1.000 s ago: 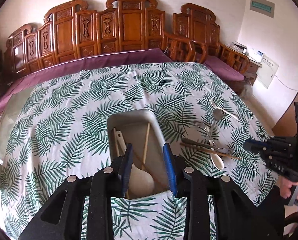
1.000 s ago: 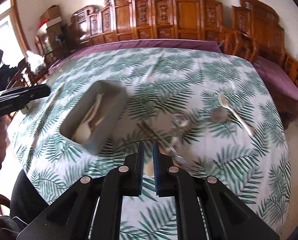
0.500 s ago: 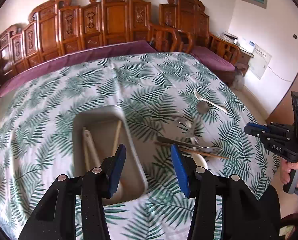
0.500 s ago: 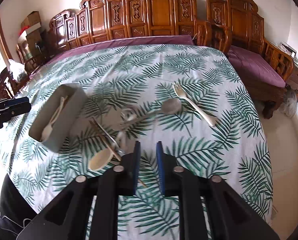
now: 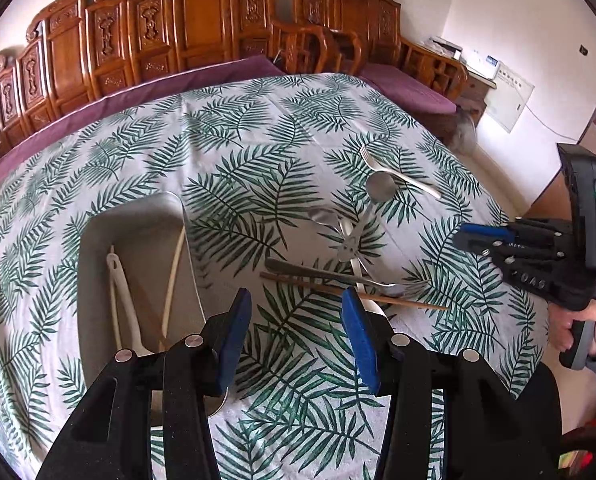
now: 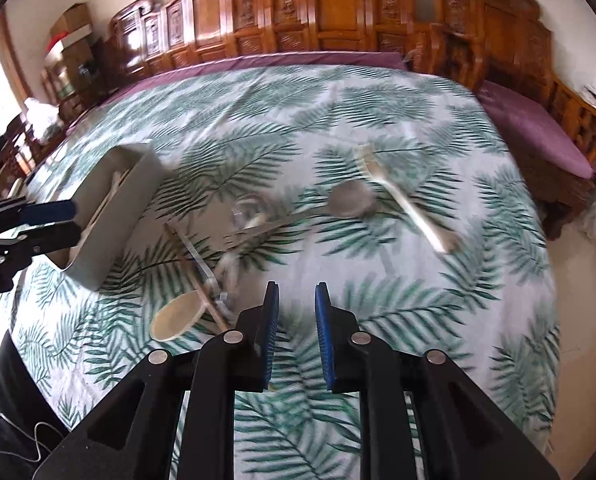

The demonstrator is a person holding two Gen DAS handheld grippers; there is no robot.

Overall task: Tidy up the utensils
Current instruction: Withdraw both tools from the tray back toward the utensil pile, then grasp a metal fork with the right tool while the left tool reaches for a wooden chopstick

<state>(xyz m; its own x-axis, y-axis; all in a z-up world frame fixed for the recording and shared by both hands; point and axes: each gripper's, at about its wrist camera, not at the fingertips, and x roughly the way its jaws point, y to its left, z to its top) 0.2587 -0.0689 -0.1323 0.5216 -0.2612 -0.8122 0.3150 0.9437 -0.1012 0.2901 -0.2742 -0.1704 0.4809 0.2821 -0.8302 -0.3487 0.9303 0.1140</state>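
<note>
Both claws, left (image 5: 294,336) and right (image 6: 296,320), are spread and empty. Pinch the thin, stiff, light chopstick (image 5: 354,291) mid-shaft, at twelve o'clock; metal spoons are slippery.

Motion blur smears the crossed utensils (image 6: 234,256), and the gripper (image 5: 294,344) perhaps hides the tray's (image 5: 98,240) near end.

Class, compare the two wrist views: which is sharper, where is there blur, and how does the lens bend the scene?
Left wrist view: sharp, the fork crisp. Right wrist view: motion-blurred, the fork and tablecloth leaves smeared. Both: fisheye bowing, dark corners.
</note>
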